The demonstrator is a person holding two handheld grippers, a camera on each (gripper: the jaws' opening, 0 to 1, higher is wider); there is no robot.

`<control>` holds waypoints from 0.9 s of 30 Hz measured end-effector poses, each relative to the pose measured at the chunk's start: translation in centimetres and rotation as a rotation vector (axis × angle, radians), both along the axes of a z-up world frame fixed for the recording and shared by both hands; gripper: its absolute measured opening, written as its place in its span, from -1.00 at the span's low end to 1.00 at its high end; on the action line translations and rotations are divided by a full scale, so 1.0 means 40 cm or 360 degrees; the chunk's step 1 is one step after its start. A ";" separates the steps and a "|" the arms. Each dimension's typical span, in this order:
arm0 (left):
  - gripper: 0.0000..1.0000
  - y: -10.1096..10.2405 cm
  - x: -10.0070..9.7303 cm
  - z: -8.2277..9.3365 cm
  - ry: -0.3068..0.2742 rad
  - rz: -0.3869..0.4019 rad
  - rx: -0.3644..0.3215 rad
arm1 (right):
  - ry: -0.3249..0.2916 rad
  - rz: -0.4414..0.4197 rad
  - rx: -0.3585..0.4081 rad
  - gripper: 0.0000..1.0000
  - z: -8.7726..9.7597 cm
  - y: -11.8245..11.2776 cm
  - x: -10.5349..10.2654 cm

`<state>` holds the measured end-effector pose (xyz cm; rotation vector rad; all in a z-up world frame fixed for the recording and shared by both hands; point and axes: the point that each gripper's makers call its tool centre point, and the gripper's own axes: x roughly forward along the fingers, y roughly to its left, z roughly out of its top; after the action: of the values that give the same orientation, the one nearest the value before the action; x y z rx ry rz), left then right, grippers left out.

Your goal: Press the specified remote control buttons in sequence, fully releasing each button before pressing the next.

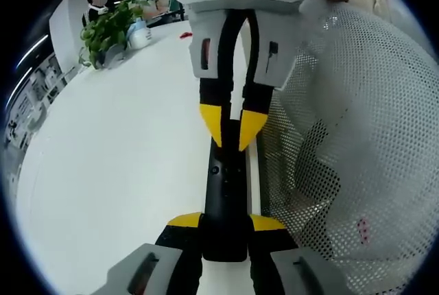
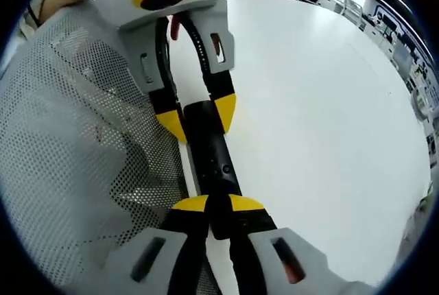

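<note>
A slim black remote [image 1: 224, 192] lies lengthwise between the two grippers, over the white table's near edge. My left gripper [image 1: 226, 223] is shut on the remote's near end, one yellow tip on each side. In the right gripper view the left gripper [image 2: 199, 118] clamps the far end of the remote [image 2: 209, 147]. My right gripper [image 2: 218, 204] has its jaws drawn almost together, and its tips rest on the remote's button face. In the left gripper view the right gripper [image 1: 231, 130] comes down from the top onto the remote's far half. A small round button [image 2: 225, 169] shows just ahead of the tips.
A white perforated mesh chair back [image 1: 343, 137] stands close beside the remote, also seen as the mesh chair back [image 2: 75, 130]. The white table [image 1: 116, 158] stretches away on the other side. At its far end are a potted plant [image 1: 110, 31] and seated people.
</note>
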<state>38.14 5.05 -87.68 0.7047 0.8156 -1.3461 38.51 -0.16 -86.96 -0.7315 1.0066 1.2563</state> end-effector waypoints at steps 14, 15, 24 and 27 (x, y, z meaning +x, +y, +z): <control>-0.51 -0.001 0.001 -0.001 -0.0003 0.0020 0.0007 | -0.0001 -0.0062 0.0044 -0.84 0.004 -0.004 0.000; -0.51 -0.001 0.001 0.000 -0.0003 0.0020 0.0007 | -0.0008 -0.0056 0.0037 -0.84 0.005 -0.006 0.001; -0.51 0.000 0.000 0.000 0.0001 0.0019 0.0006 | -0.0038 -0.0046 -0.0024 -0.86 0.002 -0.015 0.005; -0.51 -0.001 0.000 0.000 0.0001 0.0016 0.0005 | -0.0077 0.0008 -0.0060 -0.86 0.000 -0.015 0.004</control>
<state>38.14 5.03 -87.69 0.7015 0.8209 -1.3367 38.66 -0.74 -86.97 -0.7905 0.9918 1.2210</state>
